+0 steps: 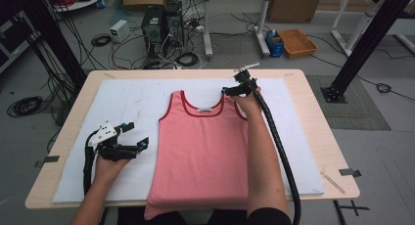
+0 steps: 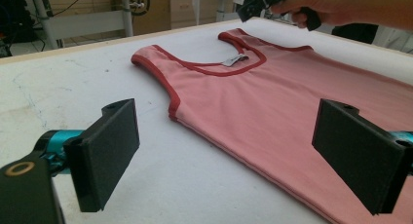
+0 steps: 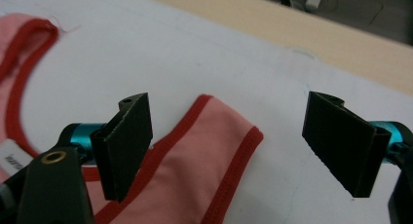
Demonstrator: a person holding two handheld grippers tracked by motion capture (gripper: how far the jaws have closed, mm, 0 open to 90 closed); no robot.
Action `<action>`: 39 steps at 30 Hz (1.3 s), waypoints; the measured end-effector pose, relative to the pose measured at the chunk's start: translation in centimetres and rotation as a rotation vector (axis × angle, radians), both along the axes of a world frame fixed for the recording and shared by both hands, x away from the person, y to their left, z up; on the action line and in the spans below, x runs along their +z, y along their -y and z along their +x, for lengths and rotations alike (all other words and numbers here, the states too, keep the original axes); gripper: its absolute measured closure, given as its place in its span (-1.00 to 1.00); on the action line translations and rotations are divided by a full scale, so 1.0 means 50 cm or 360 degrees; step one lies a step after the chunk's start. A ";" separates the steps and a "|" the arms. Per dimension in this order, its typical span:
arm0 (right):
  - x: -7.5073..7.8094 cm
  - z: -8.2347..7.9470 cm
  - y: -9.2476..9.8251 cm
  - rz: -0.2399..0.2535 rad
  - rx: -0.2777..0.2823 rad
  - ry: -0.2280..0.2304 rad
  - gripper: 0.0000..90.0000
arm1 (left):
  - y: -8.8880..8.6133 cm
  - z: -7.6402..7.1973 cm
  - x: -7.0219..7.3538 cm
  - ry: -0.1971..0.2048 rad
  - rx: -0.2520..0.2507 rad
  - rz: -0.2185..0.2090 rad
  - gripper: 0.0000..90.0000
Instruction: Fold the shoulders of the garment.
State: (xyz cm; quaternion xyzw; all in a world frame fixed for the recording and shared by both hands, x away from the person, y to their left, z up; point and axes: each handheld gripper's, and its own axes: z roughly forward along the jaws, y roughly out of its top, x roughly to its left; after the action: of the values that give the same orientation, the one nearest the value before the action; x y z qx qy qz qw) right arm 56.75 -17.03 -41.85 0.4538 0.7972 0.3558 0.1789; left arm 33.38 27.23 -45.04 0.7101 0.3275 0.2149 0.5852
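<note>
My right gripper (image 1: 226,91) is way closer to the job here: it's parked at the top shirt strap (image 3: 219,136) right of centre in the high view, jaws wide apart, strap end sitting just between them and a bit toward the left jaw. The shirt (image 1: 203,151) lies flat mid-frame on the white mat (image 1: 127,100), long axis running bottom edge to neckline. My left gripper (image 1: 131,135) is wide too, holding nothing, off the shirt's left edge. I'd guess the right one just drops and pinches.
</note>
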 end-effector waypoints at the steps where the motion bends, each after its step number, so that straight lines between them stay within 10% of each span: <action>1: -0.011 0.005 0.000 -0.0002 -0.0005 -0.0039 -0.60 | 0.000 0.000 0.000 0.0002 -0.0002 0.0005 -0.78; 8: -0.052 0.019 -0.021 -0.0061 -0.0042 -0.0118 -0.46 | 0.001 -0.001 0.000 0.0008 -0.0003 0.0014 -0.78; 11: -0.037 0.017 -0.031 -0.0083 0.0003 -0.0089 0.31 | 0.002 -0.001 0.000 0.0009 -0.0007 0.0016 -0.78; 16: -0.029 0.007 -0.047 -0.0156 0.0051 -0.0029 0.83 | 0.002 -0.001 0.000 0.0012 -0.0008 0.0021 -0.78; 29: 0.034 -0.036 -0.036 -0.0151 0.0178 0.0097 0.90 | 0.000 0.000 0.000 0.0000 0.0006 0.0001 -0.78; 39: 0.096 -0.170 0.026 -0.0004 0.0325 0.0291 0.90 | -0.001 0.000 0.000 -0.0007 0.0016 0.0004 -0.78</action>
State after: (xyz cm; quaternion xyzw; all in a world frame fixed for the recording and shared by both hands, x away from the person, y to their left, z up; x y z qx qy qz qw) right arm 48.27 -18.35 -37.04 0.3357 0.8200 0.4111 0.2143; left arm 33.39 27.26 -45.04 0.7097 0.3320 0.2165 0.5824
